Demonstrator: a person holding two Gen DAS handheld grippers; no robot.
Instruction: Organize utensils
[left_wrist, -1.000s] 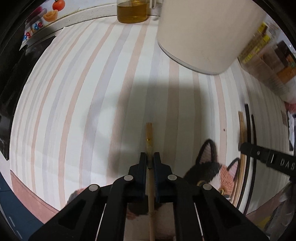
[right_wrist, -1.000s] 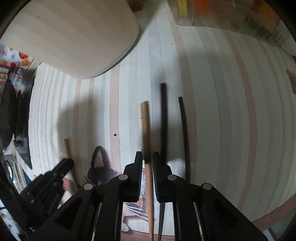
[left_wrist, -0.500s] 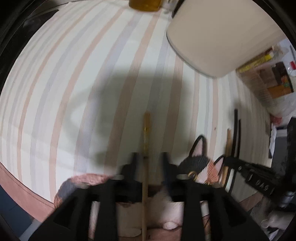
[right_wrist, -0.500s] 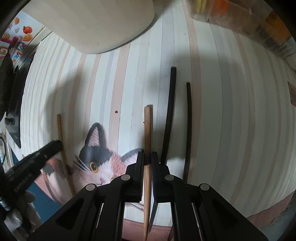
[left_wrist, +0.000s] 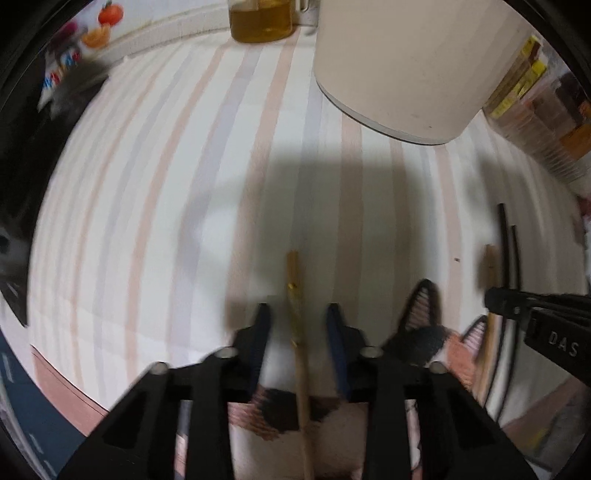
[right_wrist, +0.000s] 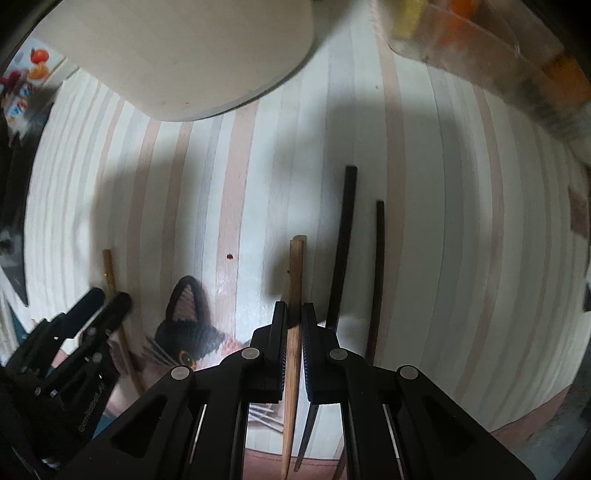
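Containers first: in the left wrist view a glass jar (left_wrist: 260, 22) at 12 o'clock holds amber liquid. A big cream container (left_wrist: 406, 62) at 1 o'clock shows only its outer wall, so its contents cannot be told. A clear box (left_wrist: 535, 110) at 2 o'clock is packed with yellow, brown and orange packets, too blurred to count. That makes three containers, all at the far side of the striped counter (left_wrist: 147, 184).

Chopsticks number four: two wooden, two black, all lying lengthwise on the counter. The light wooden chopstick (left_wrist: 293, 273) lies at 6 o'clock in the left view, between the jaws of the left gripper (left_wrist: 297, 314), which are closing; a gap still shows on each side of the stick. The right gripper (right_wrist: 294, 310) has its jaws pinching the brown chopstick (right_wrist: 296, 269), at 6 o'clock in its own view. The two black chopsticks (right_wrist: 345, 240) lie just beside it toward 3 o'clock, side by side. One cat picture (right_wrist: 184, 332) on the counter sits between the two grippers.
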